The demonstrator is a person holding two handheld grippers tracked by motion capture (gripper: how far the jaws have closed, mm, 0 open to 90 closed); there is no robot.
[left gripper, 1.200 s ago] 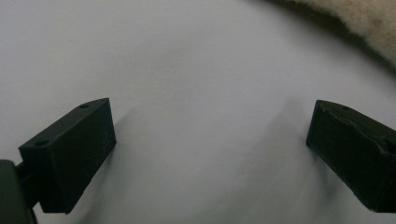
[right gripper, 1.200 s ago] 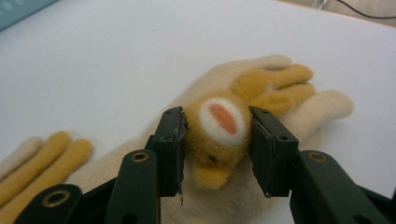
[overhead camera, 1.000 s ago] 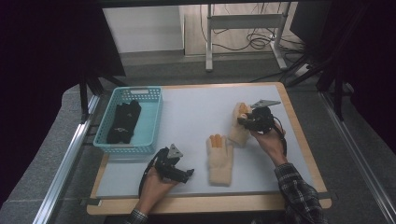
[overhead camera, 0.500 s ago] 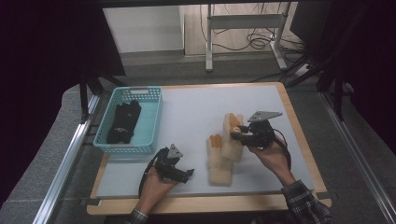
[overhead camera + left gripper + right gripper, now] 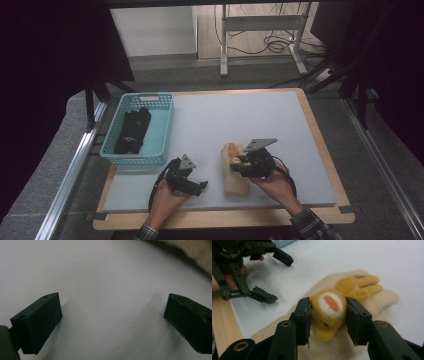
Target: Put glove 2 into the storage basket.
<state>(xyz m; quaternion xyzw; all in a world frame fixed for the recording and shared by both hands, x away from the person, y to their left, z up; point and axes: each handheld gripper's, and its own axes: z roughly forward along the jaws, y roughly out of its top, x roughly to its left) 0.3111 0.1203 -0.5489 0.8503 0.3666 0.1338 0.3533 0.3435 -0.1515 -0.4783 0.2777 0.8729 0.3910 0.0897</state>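
Jaws of my right hand-held gripper [image 5: 328, 321] clamp the orange bear face on a cream glove [image 5: 235, 172], near the bench's [image 5: 220, 120] front edge; my left hand-held gripper [image 5: 195, 186] rests beside it, jaws apart and empty.

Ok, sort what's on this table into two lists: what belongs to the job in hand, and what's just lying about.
In the job:
- right gripper, jaws shut on the glove with the bear patch
- second cream glove, lying under it
- left gripper, open, beside the gloves

Just lying about:
- teal basket
- black gloves in it
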